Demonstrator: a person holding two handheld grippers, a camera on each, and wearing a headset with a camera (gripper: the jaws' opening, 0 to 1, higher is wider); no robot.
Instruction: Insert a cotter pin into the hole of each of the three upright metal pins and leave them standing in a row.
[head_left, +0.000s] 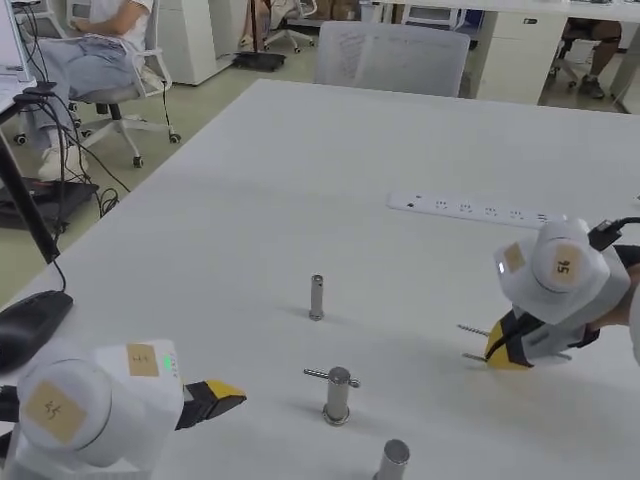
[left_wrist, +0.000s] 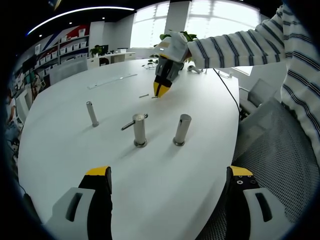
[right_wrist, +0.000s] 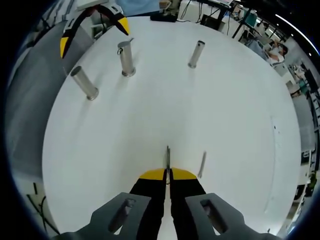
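One white surface (head_left: 300, 180) carries all items. Left tongs (left_wrist: 168, 172): jaws spread wide, nothing between them. Right tongs (right_wrist: 167, 175): jaws closed on a cotter pin (right_wrist: 167, 157), which projects forward from the tips. Three upright metal pins stand in a row ahead of the left tongs: one end pin (left_wrist: 182, 129), middle pin (left_wrist: 139, 131), other end pin (left_wrist: 92, 114). Middle pin carries a second cotter pin (left_wrist: 131, 123) through its head. Third cotter pin (right_wrist: 201, 165) lies loose just beside the right tongs' tips.

Right gripper (head_left: 497, 352) is low on the table (head_left: 300, 180), jaws pinched on a cotter pin (head_left: 473, 356), with a spare (head_left: 471, 328) just beside. Far pin (head_left: 316, 297), middle pin (head_left: 338, 394) and near pin (head_left: 392, 462) stand upright, the middle one with a cotter (head_left: 318, 373) through it. Left gripper (head_left: 215, 395) hovers at the near-left.
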